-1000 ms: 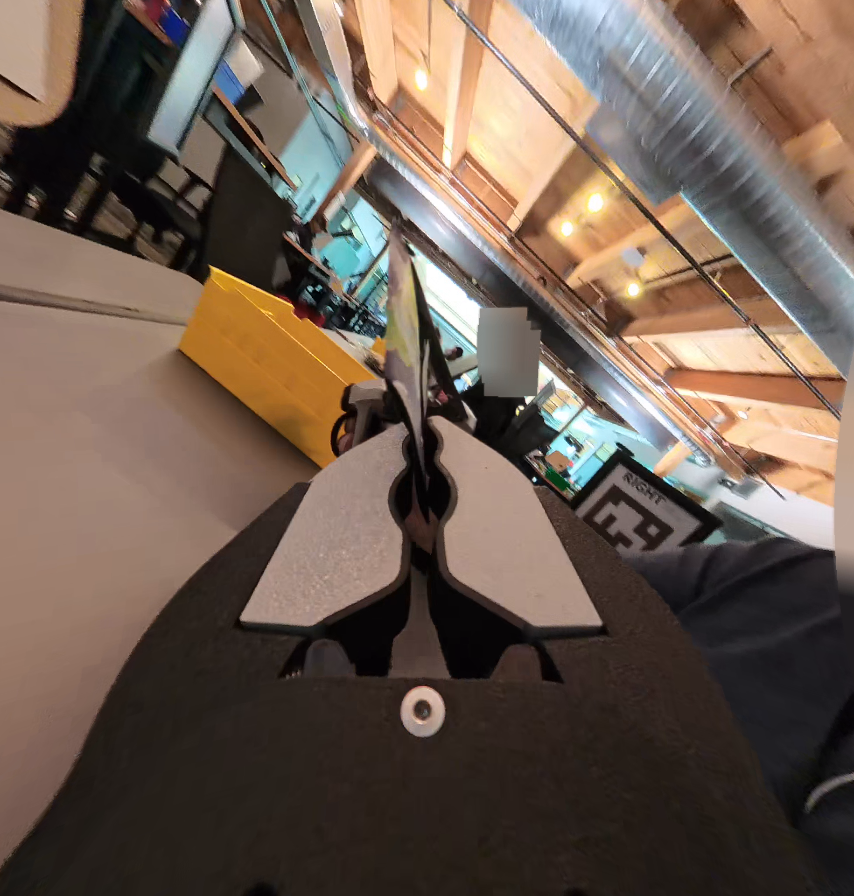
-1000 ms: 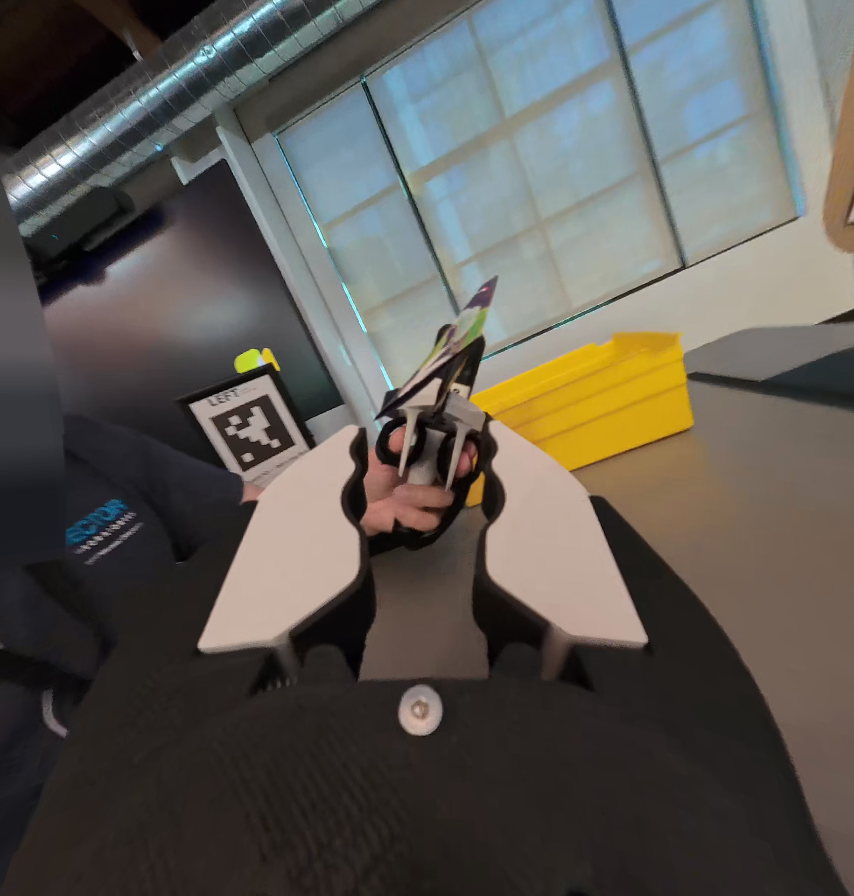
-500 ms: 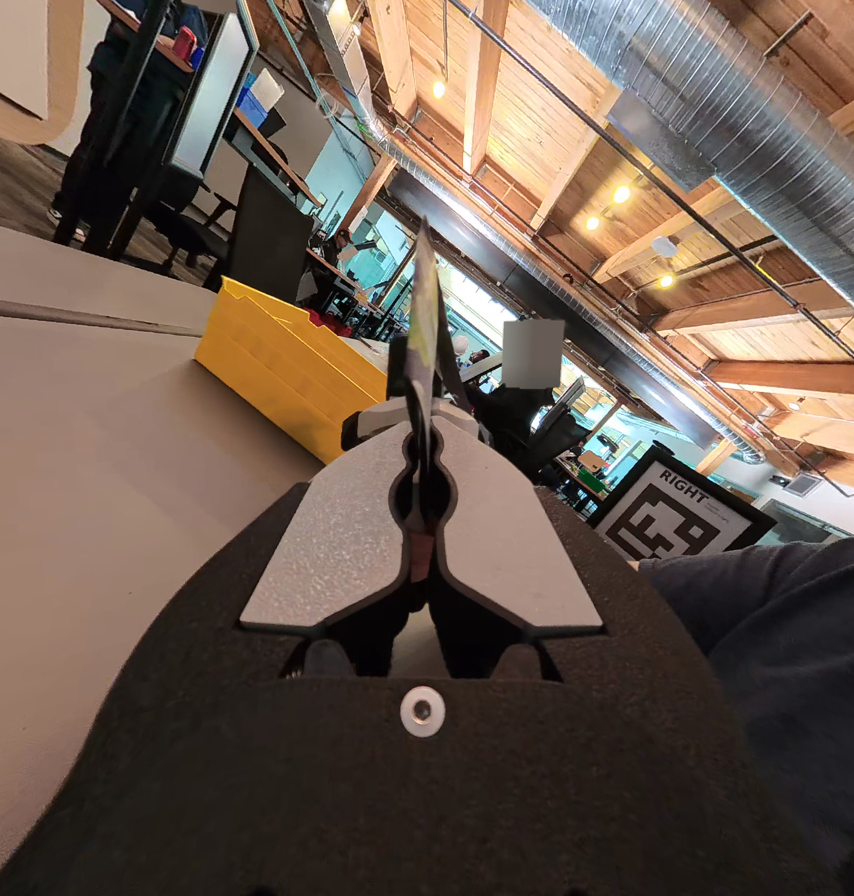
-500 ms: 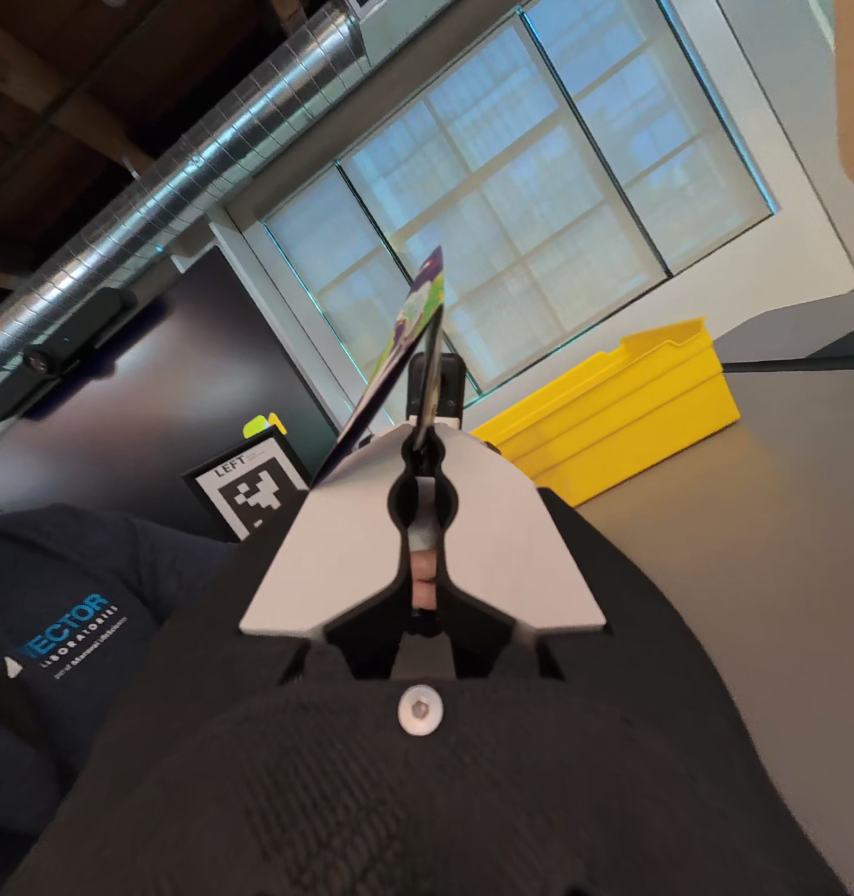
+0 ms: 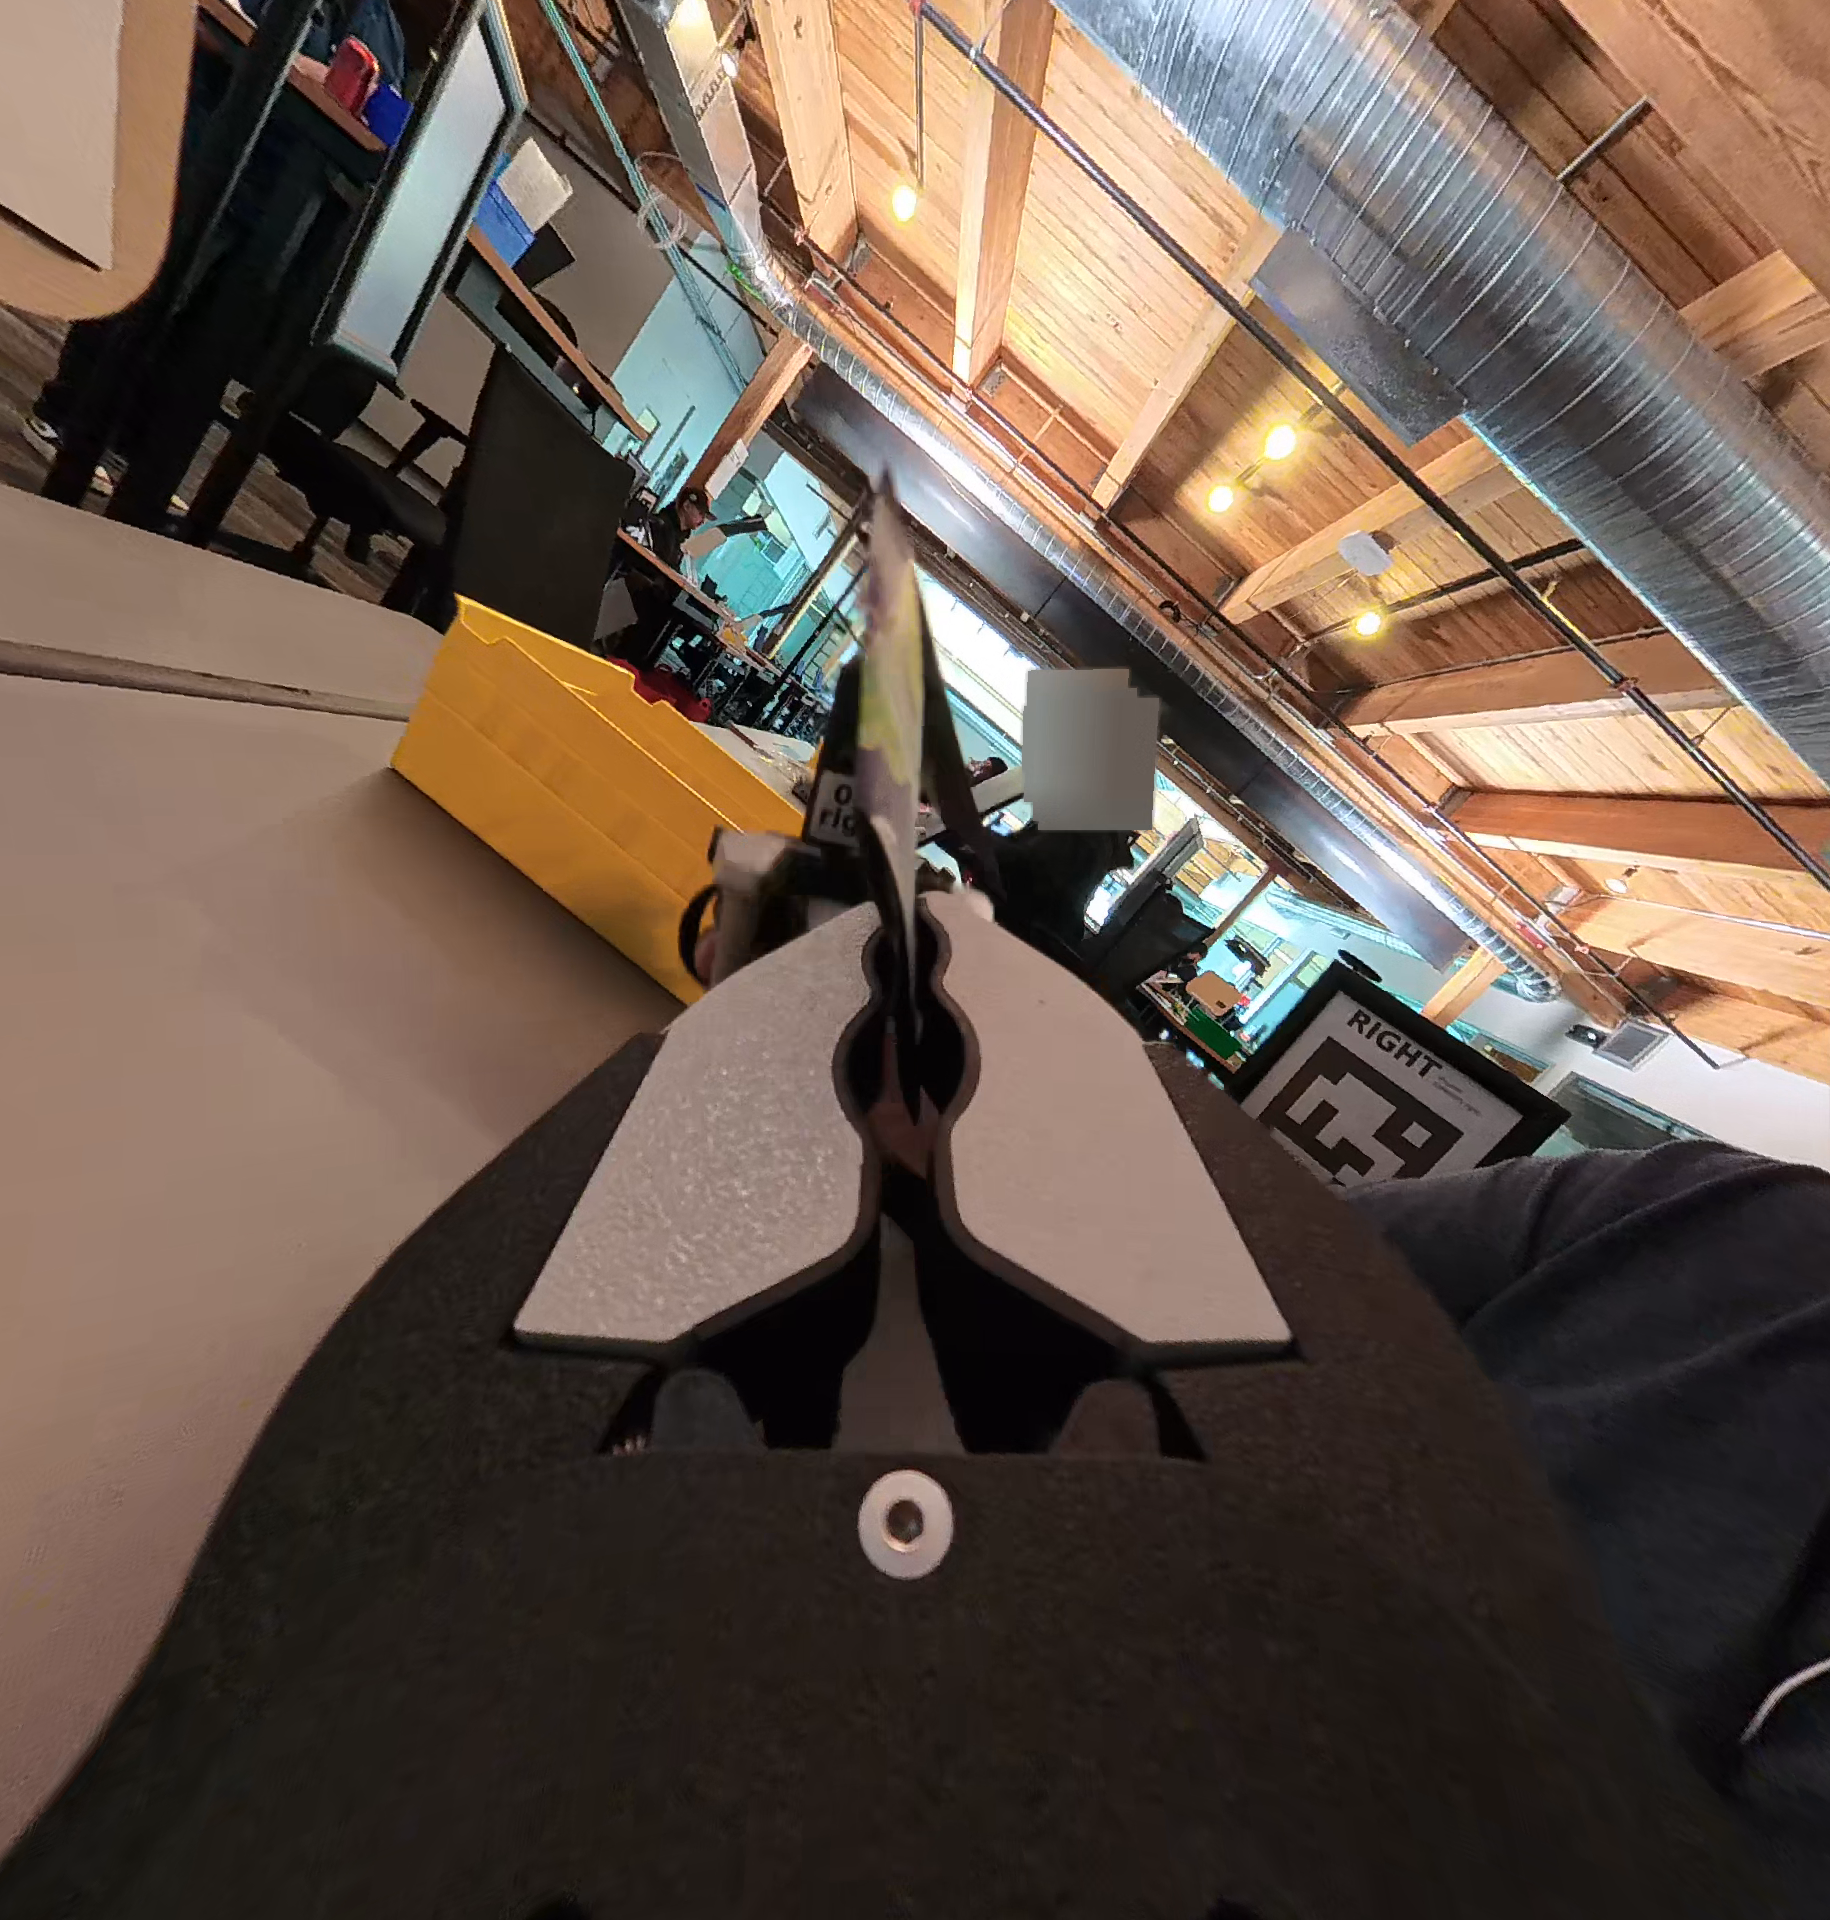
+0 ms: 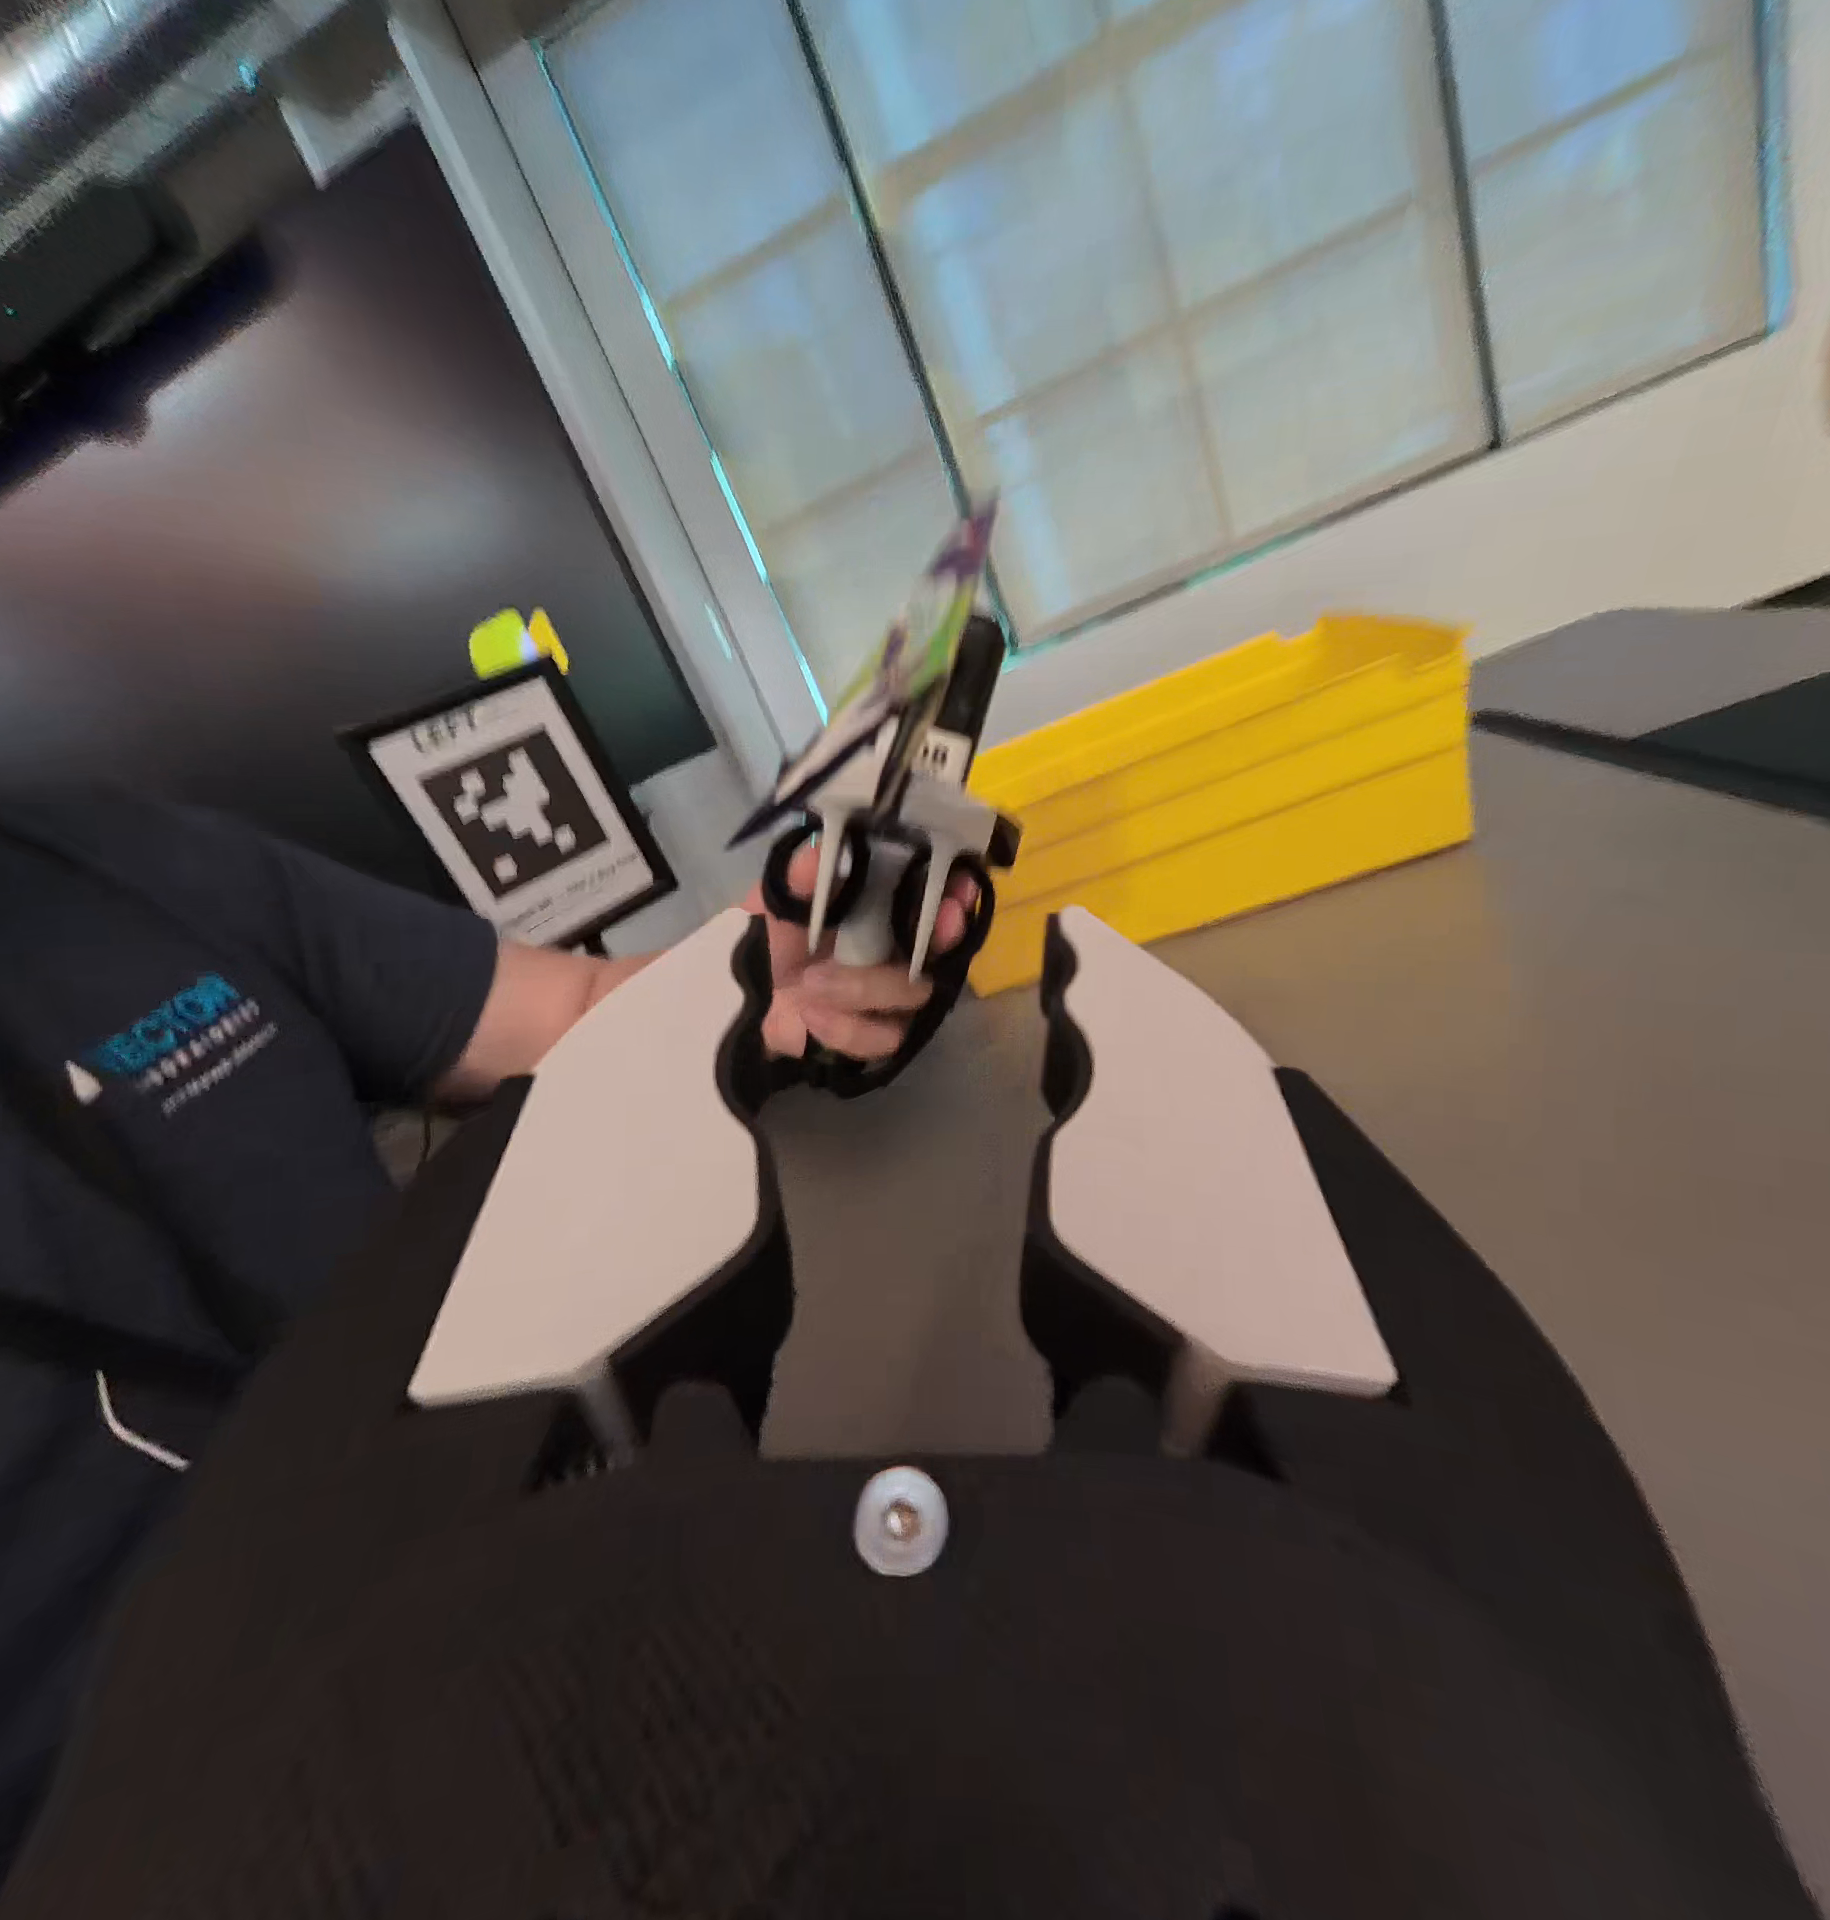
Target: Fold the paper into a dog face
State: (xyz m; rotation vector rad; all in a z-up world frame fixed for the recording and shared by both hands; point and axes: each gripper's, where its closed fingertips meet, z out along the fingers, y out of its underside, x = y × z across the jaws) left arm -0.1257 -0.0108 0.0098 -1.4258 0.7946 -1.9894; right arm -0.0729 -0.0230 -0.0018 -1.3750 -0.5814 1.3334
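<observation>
The folded paper, printed in purple, green and white, stands upright and edge-on in the left wrist view. My left gripper is shut on its lower edge and holds it above the grey table. In the right wrist view the paper sticks up from the left gripper, which a hand holds. My right gripper is open and empty, a short way back from the paper. Its white fingers show behind the paper in the left wrist view.
A yellow tray stands on the table beyond the grippers; it also shows in the left wrist view. The person's dark sleeve fills the right of that view and their shirt the left of the right wrist view. About 7 cm separates my left fingertips from my right.
Half a second ago my right gripper was shut on the paper together with the left. It has now opened, let go and drawn back. The left gripper still holds the paper.
</observation>
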